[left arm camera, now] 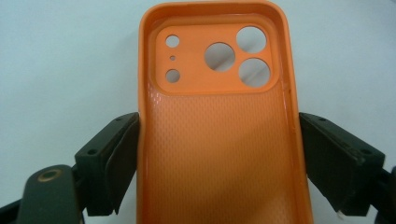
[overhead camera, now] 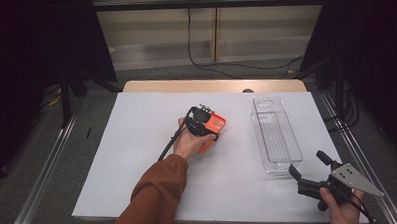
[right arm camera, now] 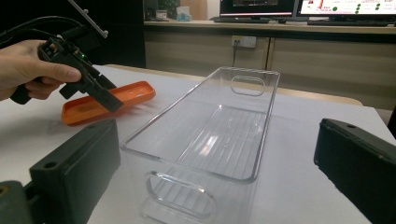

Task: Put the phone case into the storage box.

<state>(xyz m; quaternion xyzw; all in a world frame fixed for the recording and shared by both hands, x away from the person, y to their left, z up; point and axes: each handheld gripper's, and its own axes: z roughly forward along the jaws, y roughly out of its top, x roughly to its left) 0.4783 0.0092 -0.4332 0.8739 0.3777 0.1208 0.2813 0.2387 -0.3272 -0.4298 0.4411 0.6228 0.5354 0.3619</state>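
The right hand-held gripper (overhead camera: 304,171) sits nearest, at the lower right of the high view, held in a hand at the worktop's (overhead camera: 135,155) near right corner, a grey three-cornered plate on top. Its jaws stand wide apart with nothing between the pads; in the right gripper view they frame the near end of the clear plastic bin (right arm camera: 205,140), which stands empty on the white worktop with a handle cut-out at each end. Farther left, the left hand-held gripper (overhead camera: 204,123) is clamped across an orange phone case (left arm camera: 219,140), its pads pressing the two long sides. The case lies flat near the middle of the worktop, left of the bin and apart from it, its open inner face up and its camera cut-outs showing. No brand or writing can be read on case or bin
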